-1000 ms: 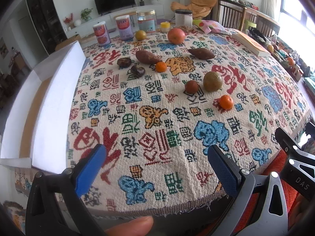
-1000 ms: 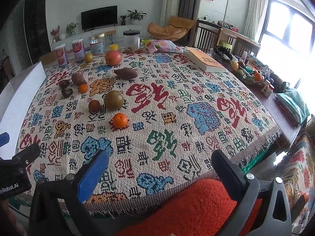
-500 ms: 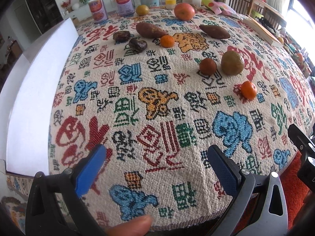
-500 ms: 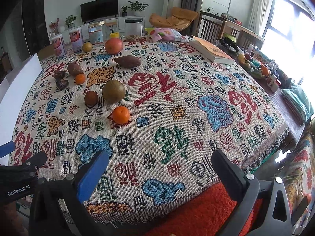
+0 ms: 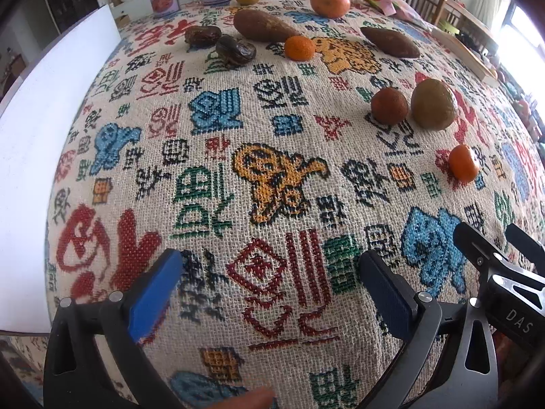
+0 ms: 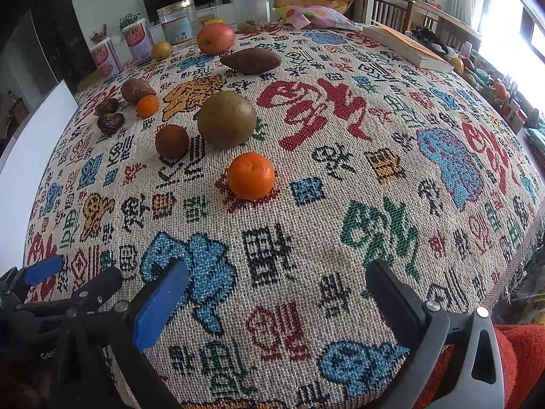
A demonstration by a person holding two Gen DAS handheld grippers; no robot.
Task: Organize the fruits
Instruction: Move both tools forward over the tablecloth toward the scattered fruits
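Fruits lie scattered on a patterned woven tablecloth (image 6: 340, 204). Nearest my right gripper (image 6: 272, 293) is an orange mandarin (image 6: 251, 175), with a greenish-brown round fruit (image 6: 226, 119) and a small dark red-brown fruit (image 6: 172, 141) behind it. Farther back sit a second mandarin (image 6: 147, 105), two sweet potatoes (image 6: 251, 60) (image 6: 137, 90), two dark wrinkled fruits (image 6: 109, 122), a red apple (image 6: 215, 38) and a yellow fruit (image 6: 161, 50). My left gripper (image 5: 269, 286) hovers open over the cloth's near left part, holding nothing. The right gripper is open and empty too.
A white box wall (image 5: 34, 156) stands along the table's left edge. Cans and jars (image 6: 175, 25) line the far edge, with a snack bag (image 6: 316, 17) and a book (image 6: 408, 47) at the far right. An orange-red cushion (image 6: 511, 358) lies below the front edge.
Both grippers have moved forward and lower over the table; the fruits now appear closer and larger. Neither gripper has changed its opening, and no fruit has moved.
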